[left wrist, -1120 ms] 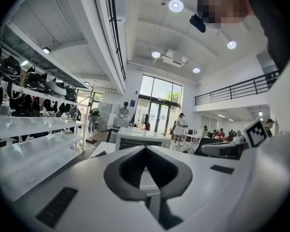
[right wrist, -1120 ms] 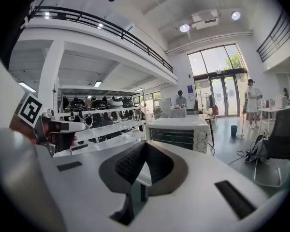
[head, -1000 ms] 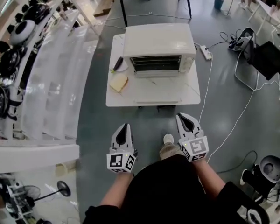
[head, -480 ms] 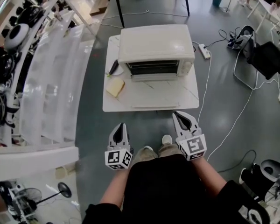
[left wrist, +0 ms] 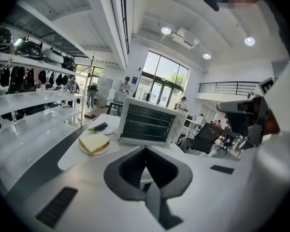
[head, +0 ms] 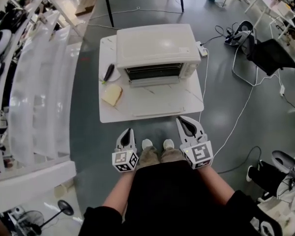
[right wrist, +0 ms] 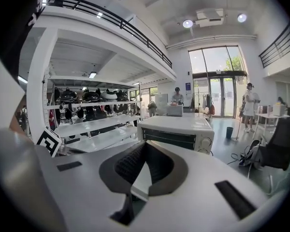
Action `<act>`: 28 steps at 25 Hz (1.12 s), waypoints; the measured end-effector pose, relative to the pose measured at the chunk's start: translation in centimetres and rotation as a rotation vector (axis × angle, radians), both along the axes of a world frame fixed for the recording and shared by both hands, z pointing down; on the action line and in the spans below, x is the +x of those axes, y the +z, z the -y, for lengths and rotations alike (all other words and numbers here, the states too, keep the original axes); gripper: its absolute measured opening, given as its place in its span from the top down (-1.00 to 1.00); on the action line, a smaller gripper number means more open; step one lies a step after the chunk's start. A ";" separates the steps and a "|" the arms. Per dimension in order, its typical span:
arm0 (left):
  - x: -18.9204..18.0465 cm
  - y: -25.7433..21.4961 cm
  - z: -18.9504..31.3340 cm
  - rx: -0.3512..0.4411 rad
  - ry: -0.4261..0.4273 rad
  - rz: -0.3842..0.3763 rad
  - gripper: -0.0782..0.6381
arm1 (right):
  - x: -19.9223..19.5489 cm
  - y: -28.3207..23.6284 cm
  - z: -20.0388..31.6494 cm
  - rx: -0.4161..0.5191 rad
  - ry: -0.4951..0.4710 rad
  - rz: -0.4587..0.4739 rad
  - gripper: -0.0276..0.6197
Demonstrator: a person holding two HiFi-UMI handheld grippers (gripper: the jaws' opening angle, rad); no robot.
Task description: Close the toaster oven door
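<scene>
Head view puts toaster oven (head: 155, 45) well beyond left gripper (head: 127, 132) and right gripper (head: 182, 119), both closed.

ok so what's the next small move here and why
Probably bring the right claw forward and down to the near edge of the door, which seems to lie open flat in front of the oven. That claw is shut, empty and short of the table, so it can't lift the door from there.

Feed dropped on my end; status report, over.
Left gripper, right gripper shut, empty, near table edge. Oven door looks folded down. Bread left of door, clear.
</scene>
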State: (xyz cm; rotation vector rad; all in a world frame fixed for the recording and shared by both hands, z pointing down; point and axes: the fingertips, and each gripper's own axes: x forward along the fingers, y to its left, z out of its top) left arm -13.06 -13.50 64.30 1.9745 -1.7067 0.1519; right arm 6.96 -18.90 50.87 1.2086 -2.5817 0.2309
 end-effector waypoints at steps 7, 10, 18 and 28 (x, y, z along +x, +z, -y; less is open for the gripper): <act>-0.8 5.4 2.5 -0.073 0.043 0.002 0.73 | -2.5 2.0 1.4 -0.029 0.010 -0.056 0.85; -1.3 8.0 2.9 -0.083 0.069 -0.001 0.73 | -3.0 2.4 1.8 -0.027 0.033 -0.097 0.85; -0.7 13.1 4.6 -0.199 0.107 -0.025 0.61 | -3.4 3.1 2.0 -0.045 0.079 -0.157 0.85; -0.2 17.8 6.6 -0.303 0.146 -0.016 0.46 | -2.1 4.3 2.3 -0.088 0.155 -0.178 0.85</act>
